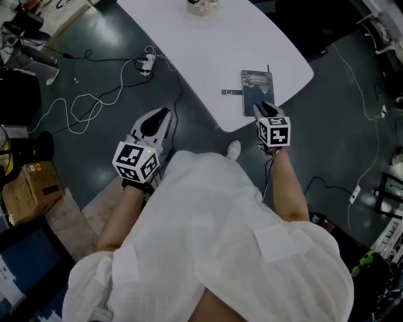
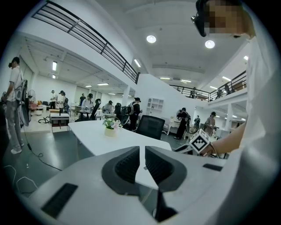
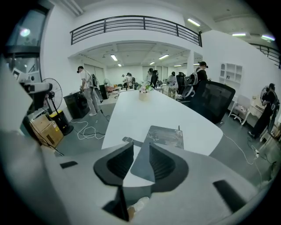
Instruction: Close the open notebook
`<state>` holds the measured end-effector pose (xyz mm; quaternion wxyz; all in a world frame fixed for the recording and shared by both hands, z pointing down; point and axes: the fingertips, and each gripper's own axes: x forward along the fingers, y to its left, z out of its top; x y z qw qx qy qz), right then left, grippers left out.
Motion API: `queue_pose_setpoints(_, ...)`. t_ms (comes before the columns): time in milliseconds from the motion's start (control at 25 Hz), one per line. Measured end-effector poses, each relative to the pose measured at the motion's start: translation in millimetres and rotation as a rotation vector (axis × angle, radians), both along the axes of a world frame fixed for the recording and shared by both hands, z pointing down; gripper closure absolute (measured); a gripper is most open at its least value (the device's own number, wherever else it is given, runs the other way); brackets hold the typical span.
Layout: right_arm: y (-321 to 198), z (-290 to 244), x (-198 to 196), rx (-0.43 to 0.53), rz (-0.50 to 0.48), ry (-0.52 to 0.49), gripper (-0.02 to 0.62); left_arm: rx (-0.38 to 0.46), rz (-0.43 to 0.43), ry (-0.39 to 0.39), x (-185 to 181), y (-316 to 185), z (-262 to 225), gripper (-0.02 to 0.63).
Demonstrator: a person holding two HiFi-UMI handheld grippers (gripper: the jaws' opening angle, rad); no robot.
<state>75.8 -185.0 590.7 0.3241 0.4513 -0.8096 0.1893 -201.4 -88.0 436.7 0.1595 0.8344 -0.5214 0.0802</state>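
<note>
A dark notebook (image 1: 257, 88) lies flat on the near end of the white table (image 1: 208, 56), showing as a single rectangle with its cover up. A thin strap (image 1: 230, 92) pokes out from its left edge. My right gripper (image 1: 266, 108) hovers at the notebook's near edge, apart from it. It is open, and between its jaws only the notebook (image 3: 166, 135) and the table show. My left gripper (image 1: 165, 114) is off the table's left side, over the floor. Its jaws are drawn together on nothing (image 2: 142, 151).
A small flower pot (image 1: 203, 6) stands at the table's far end. White cables and a power strip (image 1: 147, 63) lie on the grey floor to the left, with a cardboard box (image 1: 28, 188) nearer. A black office chair (image 3: 215, 105) is beyond the table's right side. Several people stand further off.
</note>
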Motion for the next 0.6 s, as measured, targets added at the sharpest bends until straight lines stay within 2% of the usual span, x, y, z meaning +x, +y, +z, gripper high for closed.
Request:
queue_pose_setpoints(360,22,-22,-19,0.051,0.054,-0.062,0.482,0.033,-0.017,-0.007,-36,19,-7,0.572)
queue_pose_setpoints(600,37,-80,-27,0.246,0.033,-0.071,0.508,0.069,-0.001,-0.004,-45,24,-17,0.572)
